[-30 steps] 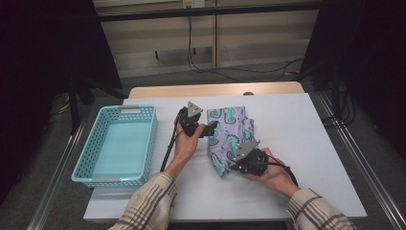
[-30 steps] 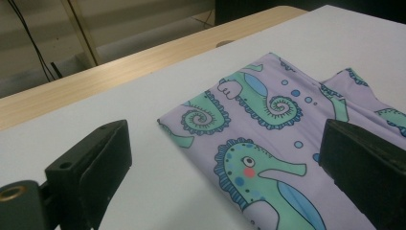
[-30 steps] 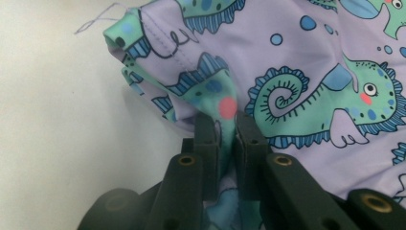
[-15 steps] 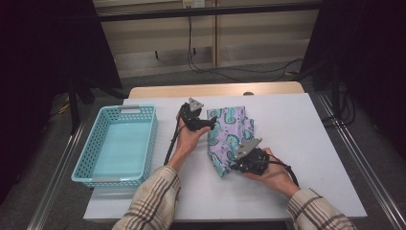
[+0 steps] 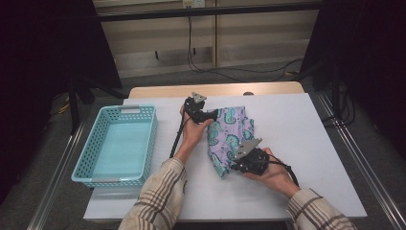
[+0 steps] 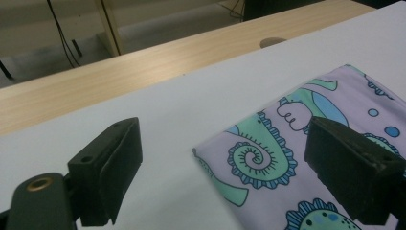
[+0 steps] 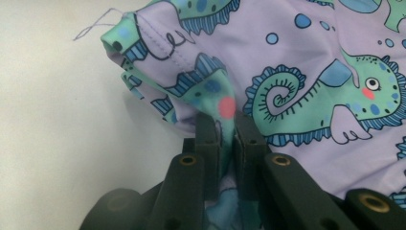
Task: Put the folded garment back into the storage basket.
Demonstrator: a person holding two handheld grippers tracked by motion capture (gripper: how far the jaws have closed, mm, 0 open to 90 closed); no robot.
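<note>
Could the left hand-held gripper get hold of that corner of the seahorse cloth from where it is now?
Probably yes: the left hand-held gripper has open jaws straddling the cloth corner, with nothing in between.

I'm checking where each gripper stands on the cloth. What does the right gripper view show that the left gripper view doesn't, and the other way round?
Right gripper view: the right gripper, jaws shut on a pinched fold of the seahorse-print cloth, and a loose thread at the cloth's hem.

Left gripper view: the left gripper, jaws apart and astride the cloth's corner without pressing it, having just been closing; also the wooden tabletop edge behind.

Both: the cloth lying on the white table.
</note>
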